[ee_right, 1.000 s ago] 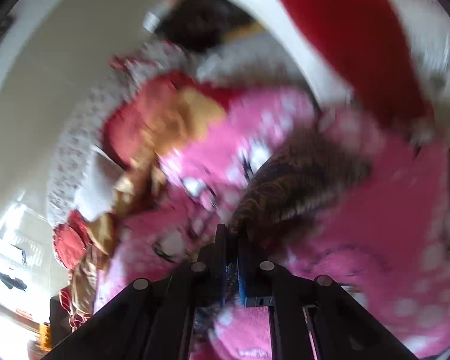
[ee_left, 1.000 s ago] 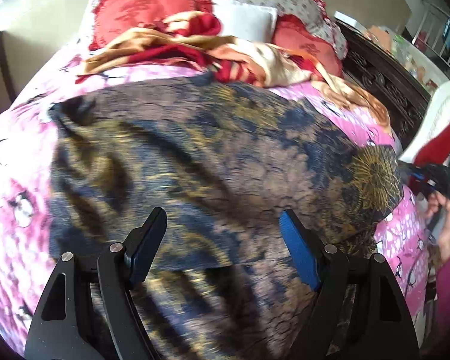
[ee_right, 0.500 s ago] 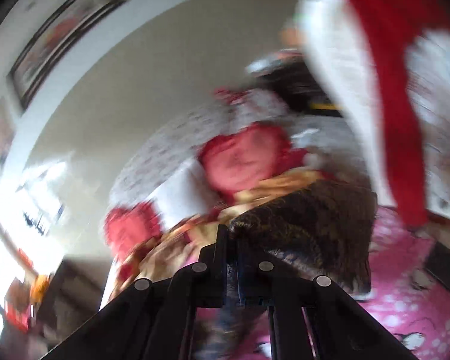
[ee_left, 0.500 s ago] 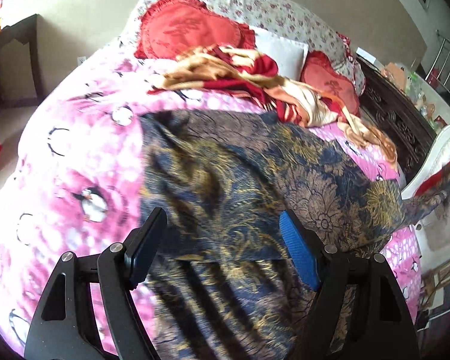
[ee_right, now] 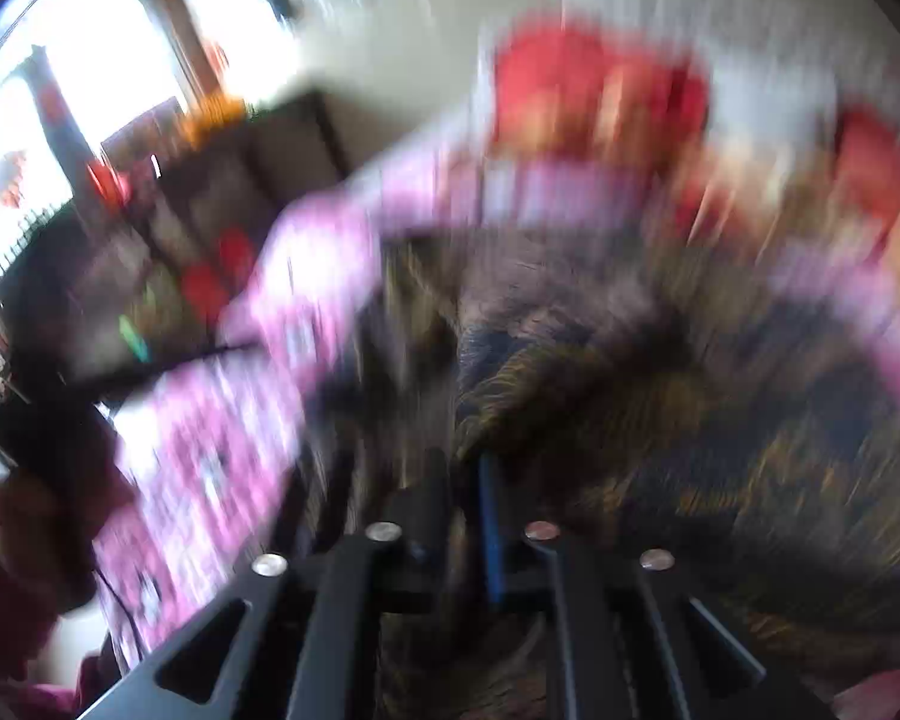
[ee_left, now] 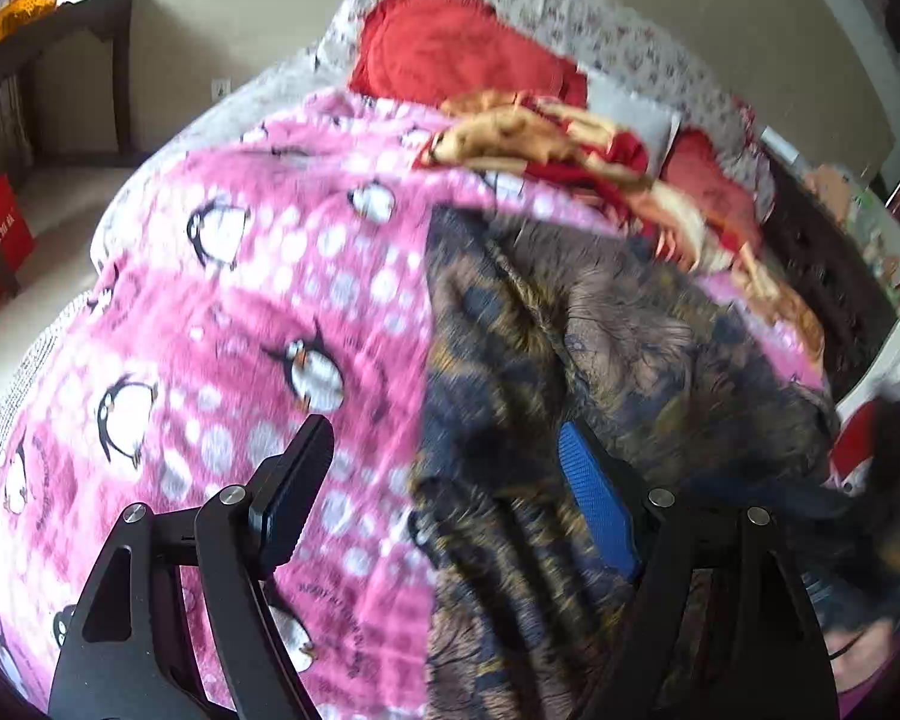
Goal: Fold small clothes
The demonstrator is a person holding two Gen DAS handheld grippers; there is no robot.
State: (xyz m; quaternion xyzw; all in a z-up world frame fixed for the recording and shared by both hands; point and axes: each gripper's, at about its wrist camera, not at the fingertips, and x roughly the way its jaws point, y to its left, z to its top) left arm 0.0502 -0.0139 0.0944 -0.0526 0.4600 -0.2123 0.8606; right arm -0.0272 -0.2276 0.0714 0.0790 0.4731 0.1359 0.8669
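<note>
Dark navy-and-gold patterned garment (ee_left: 600, 360) spread on pink penguin blanket (ee_left: 240, 312), rt half of bed, one straight edge running down mid-frame; looks doubled over, likely first fold just laid, so judged early-to-mid in folding. Left gripper (ee_left: 444, 480) hovering above that edge w/ jaws wide, nothing between them, one finger over blanket and blue-padded one over cloth; prob placed to pin or smooth the fold line. Right gripper (ee_right: 465, 480) low over same garment (ee_right: 660, 408), view badly blurred; jaws narrow, just been opening, a slim gap showing; fabric bunched right at the tips, but can't tell if any still pinched, so likely letting go of carried corner. Further out: red cushions (ee_left: 450, 48) and crumpled red-gold cloth (ee_left: 558, 144) at headboard end, well apart from work area.
</note>
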